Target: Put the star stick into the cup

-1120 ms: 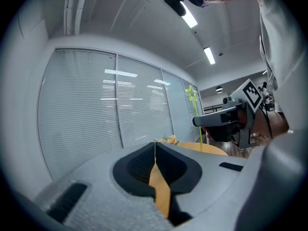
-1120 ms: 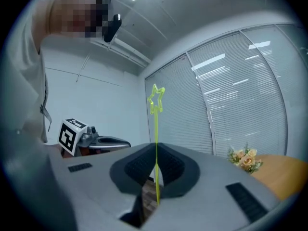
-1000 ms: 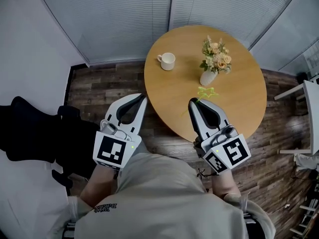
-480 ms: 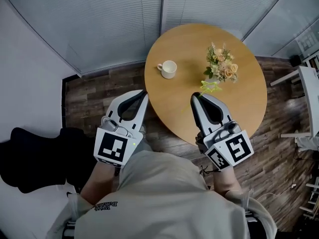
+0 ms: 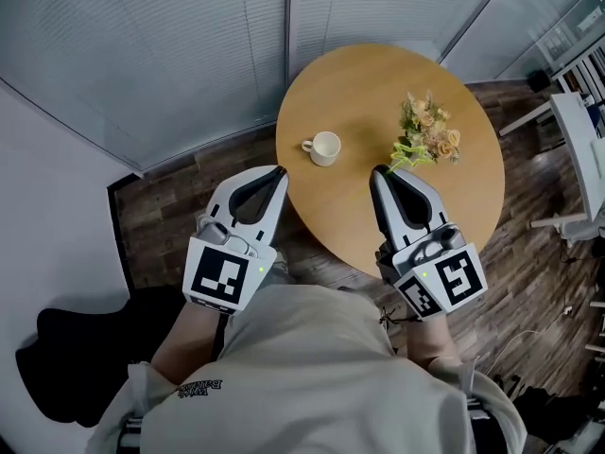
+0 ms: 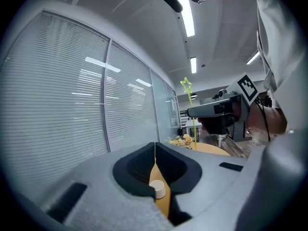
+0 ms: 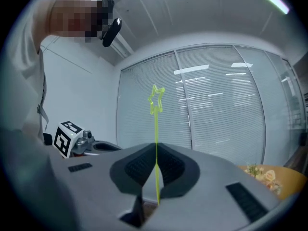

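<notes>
At the far left, near my side, a dark chair (image 5: pixel 71 353) stands on the wooden floor (image 5: pixel 156 206). To its right I hold my left tongs (image 5: pixel 280 169) out over the floor, just beside the near-left edge of the round table (image 5: pixel 378 83). In the left gripper view, the left tongs' tips meet and there is nothing between the jaws. Through the slit lower down, a strip of tabletop and the white cup (image 6: pixel 157 189) show well beyond them.

The cup (image 5: pixel 324 148) stands upright on the left part of the table, its handle pointing left. It lies a little beyond and to the right of my left tongs and is apart from them.

Further right, my right tongs (image 5: pixel 379 170) reach over the near part of the table. The right gripper view shows these jaws pressed together on the thin green star stick (image 7: pixel 156 129). It is pinched low on its shaft and stands straight up out of the tips, the star outline at the top. From the left gripper view the same stick rises above the right tongs, clear of the table. The stick is to the right of the cup and well apart from it.

Just beyond the right tongs, on the right part of the table, is a bunch of pale flowers (image 5: pixel 432 136). From the head view I cannot tell the star apart from their green leaves. At the far right edge stands white furniture (image 5: pixel 579 149).
</notes>
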`<state>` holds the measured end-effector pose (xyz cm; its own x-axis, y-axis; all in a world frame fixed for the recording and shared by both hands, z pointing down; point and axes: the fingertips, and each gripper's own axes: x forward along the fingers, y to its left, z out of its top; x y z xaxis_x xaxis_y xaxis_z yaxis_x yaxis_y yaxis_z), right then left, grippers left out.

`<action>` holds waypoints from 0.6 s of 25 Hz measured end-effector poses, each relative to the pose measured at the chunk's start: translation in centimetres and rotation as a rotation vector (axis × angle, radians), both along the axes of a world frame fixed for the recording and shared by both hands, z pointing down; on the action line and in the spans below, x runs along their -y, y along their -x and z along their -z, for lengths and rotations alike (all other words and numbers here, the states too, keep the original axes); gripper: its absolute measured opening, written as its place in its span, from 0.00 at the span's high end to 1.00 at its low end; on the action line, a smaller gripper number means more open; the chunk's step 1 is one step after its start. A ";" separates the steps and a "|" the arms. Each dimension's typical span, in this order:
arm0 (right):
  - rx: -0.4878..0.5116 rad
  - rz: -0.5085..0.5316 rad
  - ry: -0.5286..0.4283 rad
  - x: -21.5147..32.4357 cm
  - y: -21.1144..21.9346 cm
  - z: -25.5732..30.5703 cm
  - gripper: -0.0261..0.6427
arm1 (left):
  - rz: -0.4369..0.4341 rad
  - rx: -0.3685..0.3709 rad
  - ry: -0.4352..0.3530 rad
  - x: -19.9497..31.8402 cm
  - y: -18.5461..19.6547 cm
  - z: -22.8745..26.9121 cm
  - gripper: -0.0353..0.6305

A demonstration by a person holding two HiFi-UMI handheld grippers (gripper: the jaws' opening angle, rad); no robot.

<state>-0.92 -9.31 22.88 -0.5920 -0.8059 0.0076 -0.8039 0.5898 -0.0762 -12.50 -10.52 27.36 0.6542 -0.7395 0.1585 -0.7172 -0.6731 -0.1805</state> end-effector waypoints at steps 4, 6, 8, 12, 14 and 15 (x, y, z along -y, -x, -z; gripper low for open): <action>-0.004 -0.058 -0.006 1.5 1.7 -0.2 0.92 | -0.057 -0.002 0.004 1.8 1.6 -0.6 0.91; -0.005 -0.078 -0.003 2.2 1.9 -0.1 0.91 | -0.075 -0.003 0.008 2.7 1.8 -0.6 0.91; -0.010 -0.094 0.001 2.7 1.8 0.0 0.91 | -0.085 -0.016 0.019 3.3 1.7 -0.3 0.91; -0.020 -0.125 0.012 3.5 1.4 0.0 0.91 | -0.122 -0.020 0.019 4.2 1.1 -0.5 0.91; -0.027 -0.131 0.013 3.6 1.1 -0.2 0.92 | -0.124 -0.032 0.026 4.4 0.7 -0.6 0.91; -0.028 -0.132 0.011 3.5 1.0 -0.2 0.92 | -0.120 -0.038 0.030 4.4 0.6 -0.6 0.91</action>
<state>-1.95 -12.84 23.07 -0.4805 -0.8764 0.0317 -0.8763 0.4783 -0.0579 -13.10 -14.89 27.97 0.7438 -0.6508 0.1527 -0.6371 -0.7593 -0.1328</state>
